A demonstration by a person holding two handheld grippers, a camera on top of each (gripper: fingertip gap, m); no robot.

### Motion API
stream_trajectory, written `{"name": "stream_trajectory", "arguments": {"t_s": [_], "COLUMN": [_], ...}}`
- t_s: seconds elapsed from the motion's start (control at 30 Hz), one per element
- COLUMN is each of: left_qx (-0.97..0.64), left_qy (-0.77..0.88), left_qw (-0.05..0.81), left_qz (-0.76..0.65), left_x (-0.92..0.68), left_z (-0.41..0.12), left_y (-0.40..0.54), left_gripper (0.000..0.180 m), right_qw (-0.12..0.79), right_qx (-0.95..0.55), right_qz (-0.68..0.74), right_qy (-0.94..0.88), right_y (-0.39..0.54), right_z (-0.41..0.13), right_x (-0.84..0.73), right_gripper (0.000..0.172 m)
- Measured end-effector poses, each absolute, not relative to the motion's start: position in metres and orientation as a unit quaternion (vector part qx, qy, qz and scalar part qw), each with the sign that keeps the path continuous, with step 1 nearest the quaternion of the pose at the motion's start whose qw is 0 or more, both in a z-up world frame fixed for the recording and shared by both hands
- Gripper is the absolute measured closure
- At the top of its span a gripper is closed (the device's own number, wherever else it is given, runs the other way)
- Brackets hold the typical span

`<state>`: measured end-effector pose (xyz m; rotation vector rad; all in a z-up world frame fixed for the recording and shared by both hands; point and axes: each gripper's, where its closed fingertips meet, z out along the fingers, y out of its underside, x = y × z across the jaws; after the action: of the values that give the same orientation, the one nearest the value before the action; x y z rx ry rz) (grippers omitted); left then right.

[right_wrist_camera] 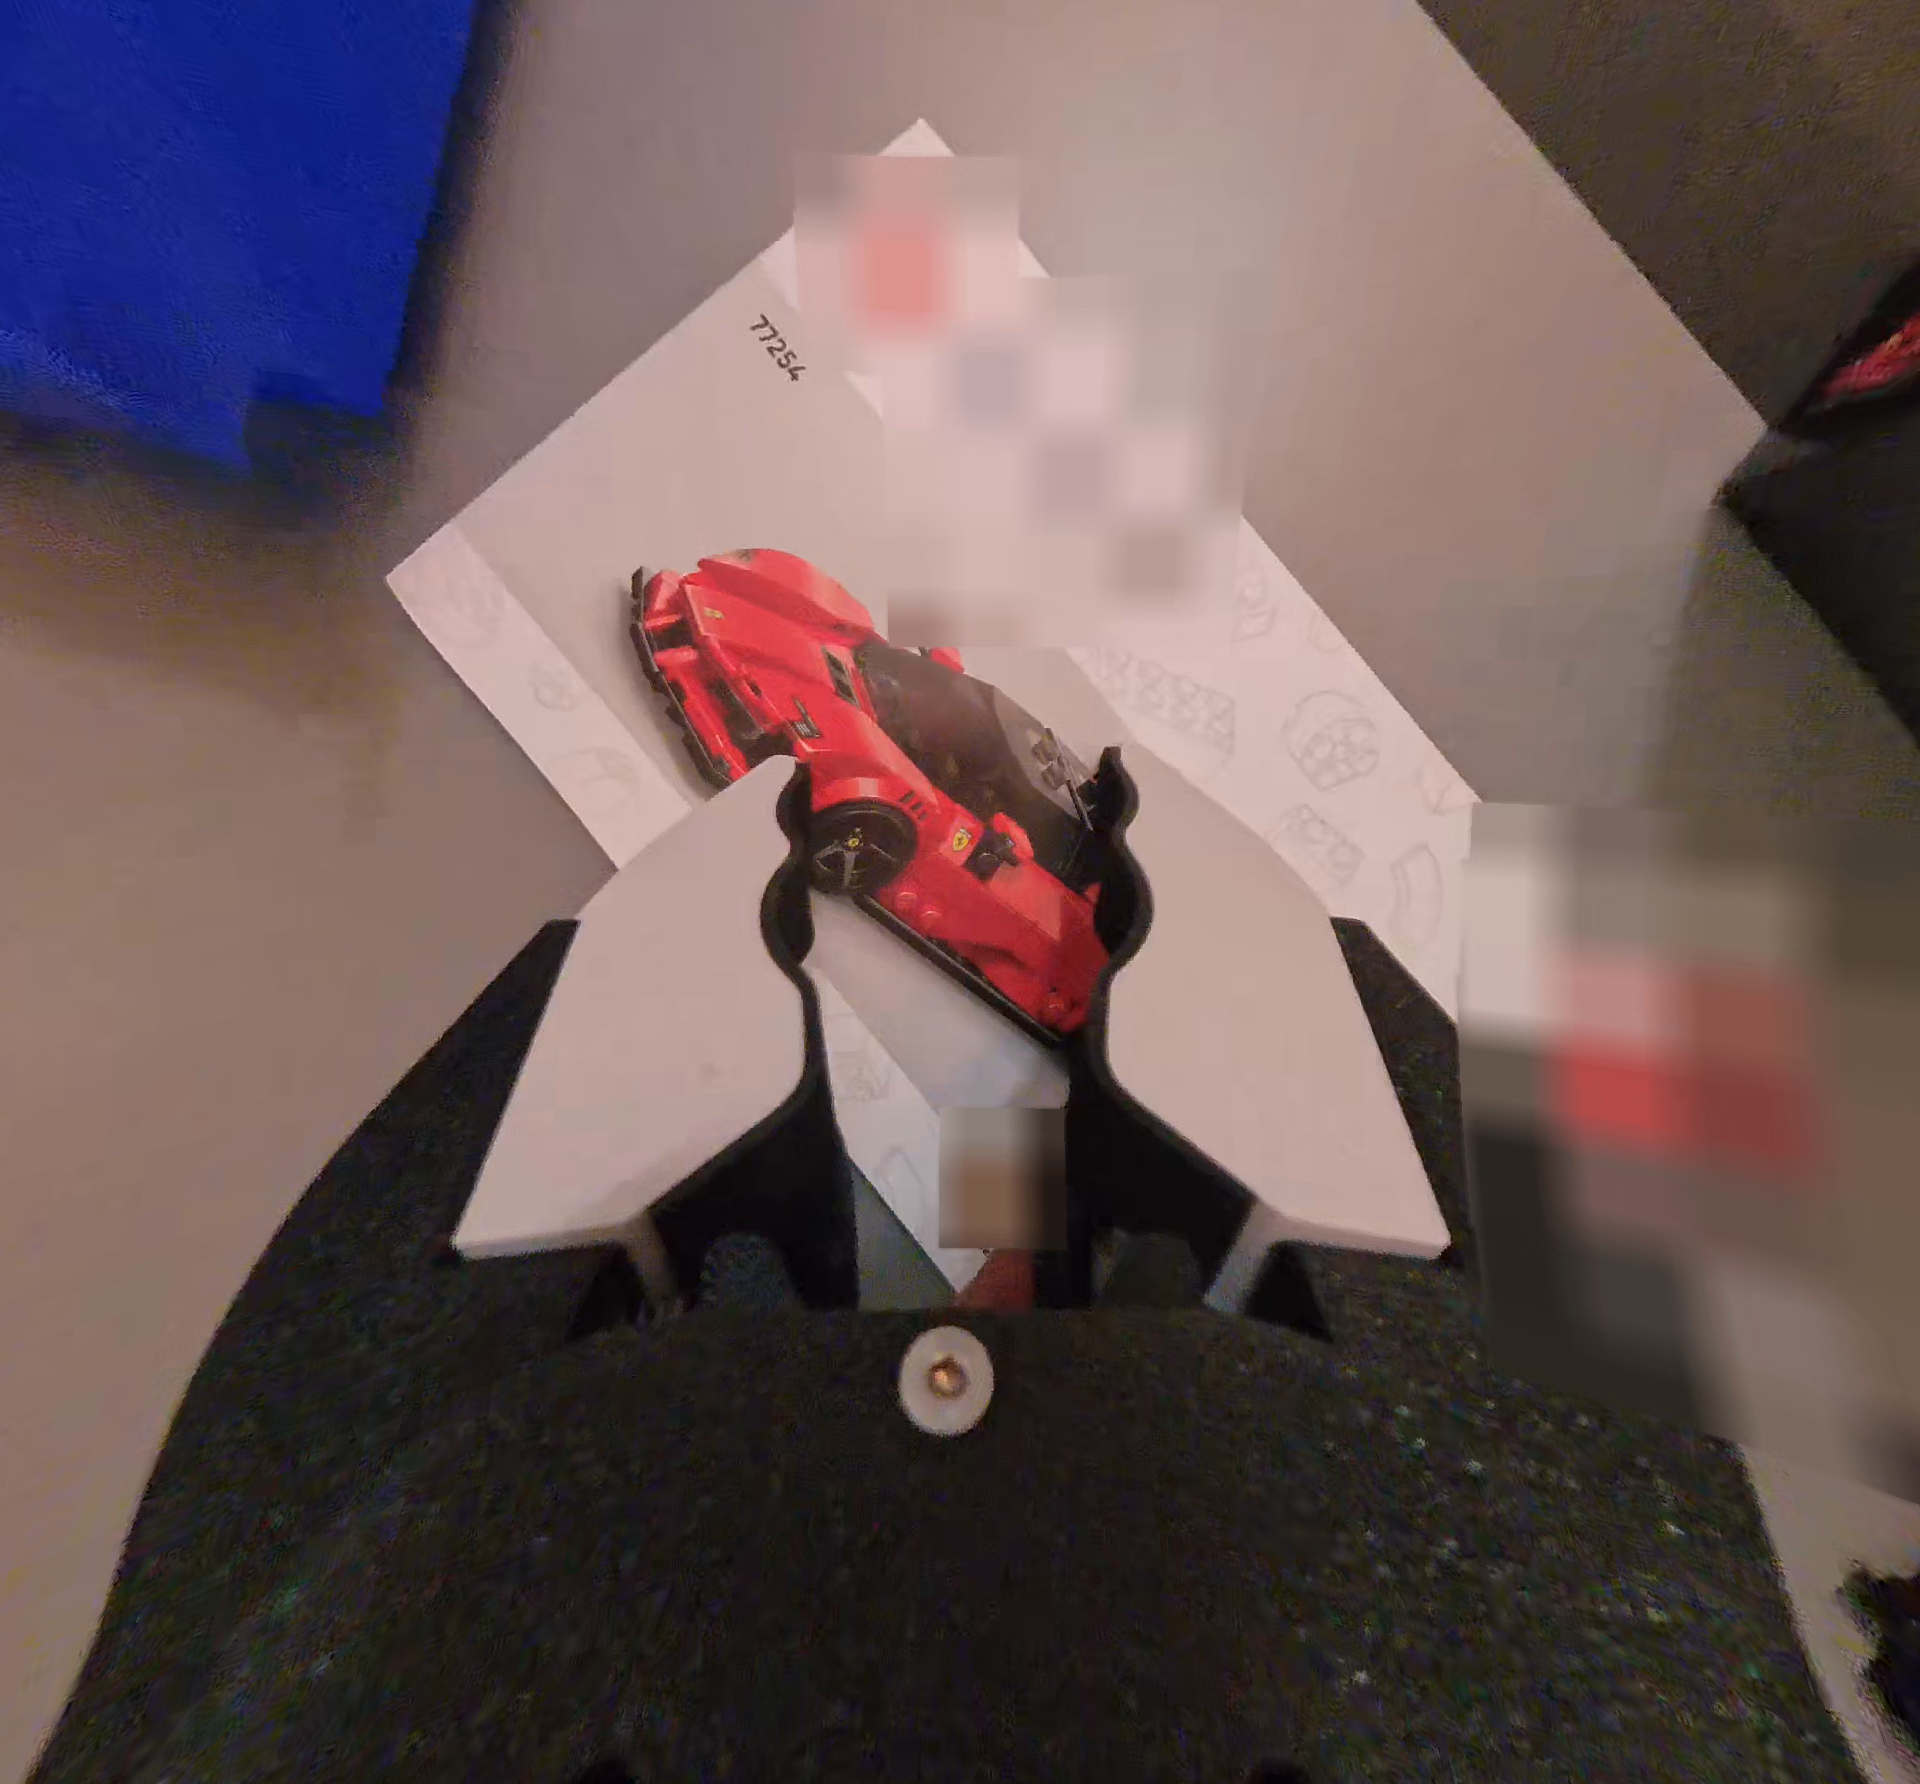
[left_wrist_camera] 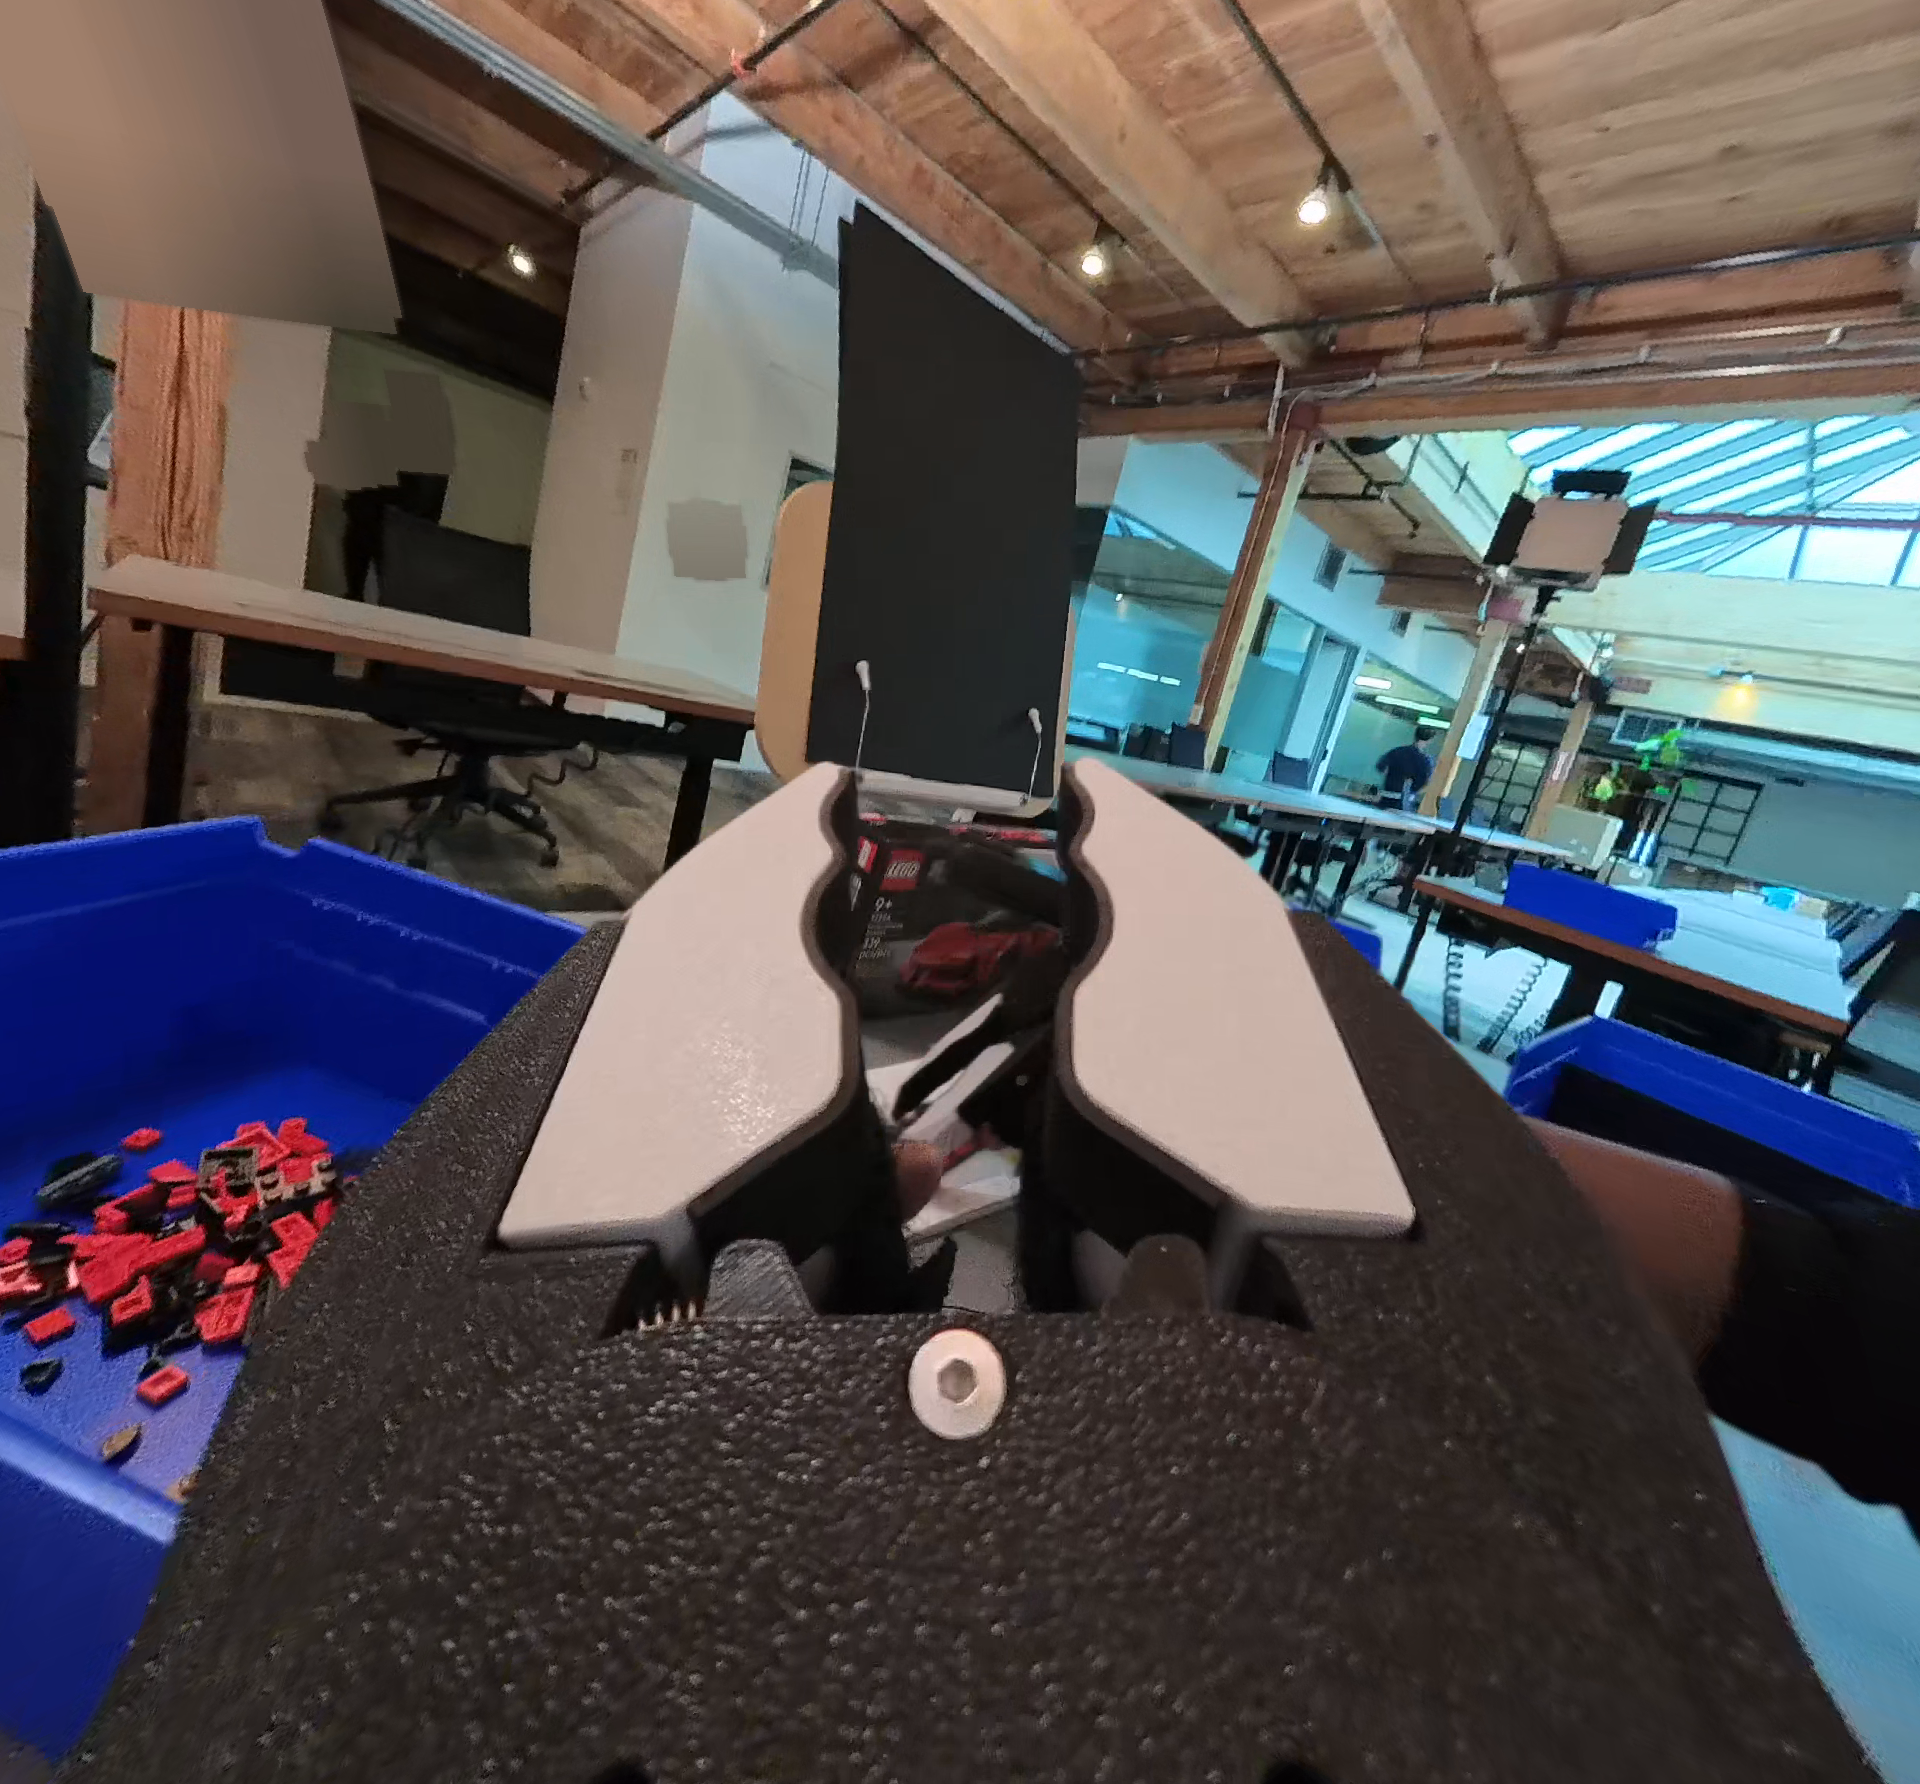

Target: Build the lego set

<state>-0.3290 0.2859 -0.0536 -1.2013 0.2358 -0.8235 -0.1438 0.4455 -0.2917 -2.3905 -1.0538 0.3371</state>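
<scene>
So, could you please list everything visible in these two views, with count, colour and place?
Bins: three seen, blue; one at left, two at right.
Small bricks: many, red and black, in the left bin.
Toy box: one, black with a red car picture, beyond the left fingers.
Board: one, black, upright behind the box.
Booklet: one, white with a red car picture, flat on the table under the right fingers.
Left hand-held gripper: open, holding nothing.
Right hand-held gripper: open, above the booklet.

A grey table (right_wrist_camera: 208, 903) carries a white booklet (right_wrist_camera: 644, 487) beside a blue bin (right_wrist_camera: 208, 124).
</scene>
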Motion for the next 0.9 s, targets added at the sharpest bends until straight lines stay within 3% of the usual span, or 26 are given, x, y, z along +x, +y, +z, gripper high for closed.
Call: {"name": "stream_trajectory", "arguments": {"t_s": [0.23, 0.7, 0.8, 0.9], "left_qx": [-0.574, -0.573, -0.585, -0.592], "left_qy": [0.17, 0.469, 0.526, 0.594], "left_qw": [0.71, 0.587, 0.551, 0.506], "left_qz": [-0.371, -0.33, -0.278, -0.201], "left_x": [-0.287, -0.096, -0.07, -0.062], "left_z": [-0.058, -0.093, -0.114, -0.145], "left_y": [0.287, 0.238, 0.225, 0.212], "left_gripper": [0.145, 0.138, 0.136, 0.136], "right_qw": [0.264, 0.307, 0.321, 0.378], "right_qx": [-0.876, -0.873, -0.855, -0.815], "right_qz": [0.13, 0.141, 0.163, 0.201], "right_qy": [-0.383, -0.35, -0.372, -0.392], "right_y": [0.361, 0.188, 0.176, 0.167], "right_z": [-0.292, -0.292, -0.287, -0.261], "right_x": [-0.096, -0.025, -0.023, -0.012], "right_gripper": [0.12, 0.12, 0.106, 0.11]}}
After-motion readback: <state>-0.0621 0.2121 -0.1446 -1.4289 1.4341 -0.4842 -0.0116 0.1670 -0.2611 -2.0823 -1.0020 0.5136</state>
